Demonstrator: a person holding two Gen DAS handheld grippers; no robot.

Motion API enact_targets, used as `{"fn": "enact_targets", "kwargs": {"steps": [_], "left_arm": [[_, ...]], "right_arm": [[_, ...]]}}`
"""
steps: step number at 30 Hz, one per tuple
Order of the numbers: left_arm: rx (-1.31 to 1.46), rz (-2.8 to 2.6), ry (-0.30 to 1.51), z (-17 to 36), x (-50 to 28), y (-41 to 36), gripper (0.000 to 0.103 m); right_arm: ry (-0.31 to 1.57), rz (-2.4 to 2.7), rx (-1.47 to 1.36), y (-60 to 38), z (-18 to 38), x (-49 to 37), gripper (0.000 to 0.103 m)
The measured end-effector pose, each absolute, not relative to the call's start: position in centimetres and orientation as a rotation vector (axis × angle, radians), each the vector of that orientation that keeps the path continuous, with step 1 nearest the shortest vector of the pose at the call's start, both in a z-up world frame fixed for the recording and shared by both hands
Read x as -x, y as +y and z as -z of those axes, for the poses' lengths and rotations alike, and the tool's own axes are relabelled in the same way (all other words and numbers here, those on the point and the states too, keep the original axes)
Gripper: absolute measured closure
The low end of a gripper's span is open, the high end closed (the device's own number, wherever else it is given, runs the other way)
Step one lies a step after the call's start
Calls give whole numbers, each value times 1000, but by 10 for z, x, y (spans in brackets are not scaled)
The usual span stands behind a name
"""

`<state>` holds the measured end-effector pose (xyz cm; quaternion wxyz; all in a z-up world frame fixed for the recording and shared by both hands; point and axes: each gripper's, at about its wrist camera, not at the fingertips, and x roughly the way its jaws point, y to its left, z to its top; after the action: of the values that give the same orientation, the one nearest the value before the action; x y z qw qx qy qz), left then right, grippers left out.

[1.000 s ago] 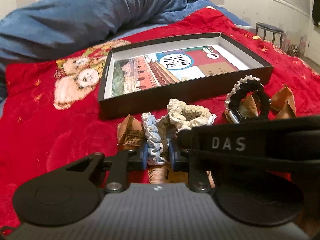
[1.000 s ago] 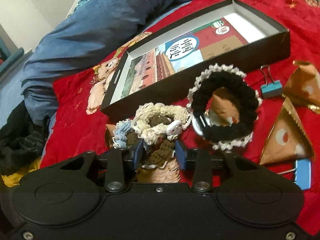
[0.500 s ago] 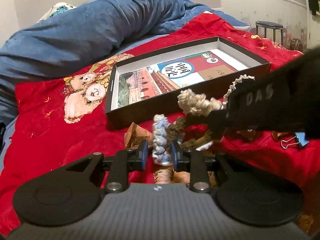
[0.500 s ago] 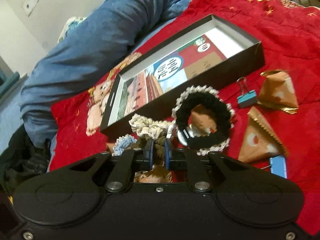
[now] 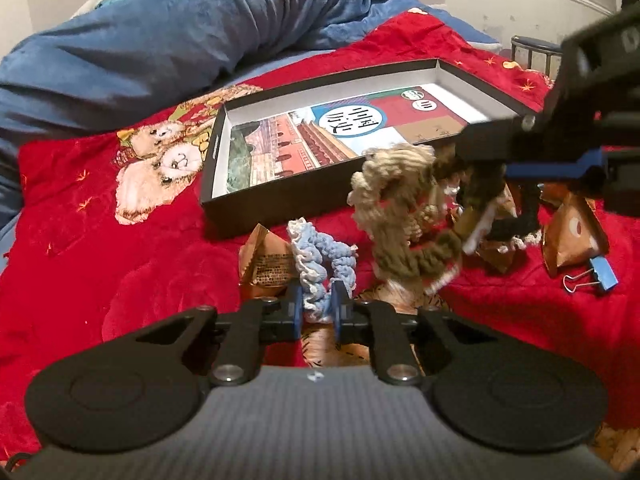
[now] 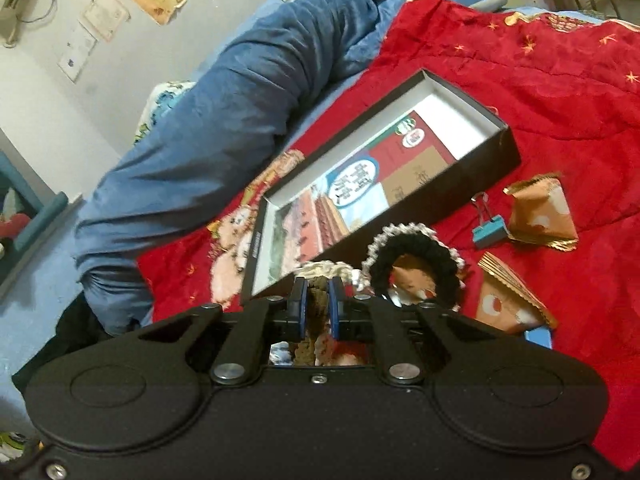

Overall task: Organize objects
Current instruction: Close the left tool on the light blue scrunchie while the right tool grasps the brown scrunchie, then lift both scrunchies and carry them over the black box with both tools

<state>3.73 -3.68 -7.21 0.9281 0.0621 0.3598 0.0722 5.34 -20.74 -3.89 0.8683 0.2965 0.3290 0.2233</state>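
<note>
Left wrist view: low over bed (image 5: pixel 100 280), facing black box (image 5: pixel 280 208) at close range. Right wrist view: higher, rolled, same heading. Shared: box, blue duvet (image 6: pixel 224 120), red cover (image 6: pixel 540 92).

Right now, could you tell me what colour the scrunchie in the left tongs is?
Light blue with white trim, clearest in the left wrist view.

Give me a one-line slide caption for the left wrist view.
Left gripper closing on the blue scrunchie while right gripper lifts the beige-brown scrunchie beside the box.

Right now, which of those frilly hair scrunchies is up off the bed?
The beige-and-brown scrunchie, dangling from the right gripper. The blue one and the black one rest on the blanket.
</note>
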Motion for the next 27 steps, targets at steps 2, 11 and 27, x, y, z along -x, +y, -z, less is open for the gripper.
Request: {"fn": "enact_targets", "kwargs": {"steps": [2,11,27], "left_arm": [[-91,-123,748,72,-38,-34,84],[-61,-119,711,73,-35,-35,85],[-109,-168,656,72,-34,-40,91]], "right_arm": [[676,-480,-626,-207,37,-52,92],[646,-495,-658,-211,33,-53,92],[605,-549,-663,-209,19,-58,92]]}}
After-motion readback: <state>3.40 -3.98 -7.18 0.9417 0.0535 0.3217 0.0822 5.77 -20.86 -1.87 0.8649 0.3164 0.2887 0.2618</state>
